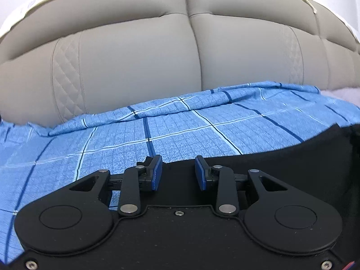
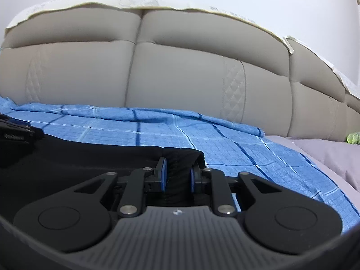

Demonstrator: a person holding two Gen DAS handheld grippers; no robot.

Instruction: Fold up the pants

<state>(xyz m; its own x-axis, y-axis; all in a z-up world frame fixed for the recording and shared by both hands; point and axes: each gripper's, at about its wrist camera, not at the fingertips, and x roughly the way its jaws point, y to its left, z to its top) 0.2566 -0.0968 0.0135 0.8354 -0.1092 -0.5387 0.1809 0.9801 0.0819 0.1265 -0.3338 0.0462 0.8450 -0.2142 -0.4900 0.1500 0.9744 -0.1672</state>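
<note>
The black pants lie flat on a blue checked sheet. In the left wrist view my left gripper is open, low over the pants' near edge, with black cloth between and under its blue pads. In the right wrist view the pants spread to the left and end in a rounded, ribbed corner. My right gripper is open around that corner, with the cloth between its pads. The left gripper shows at the far left, on the pants.
A padded beige headboard rises just behind the sheet and also shows in the right wrist view. A lilac bed cover lies right of the blue sheet. A small green object sits at the far right.
</note>
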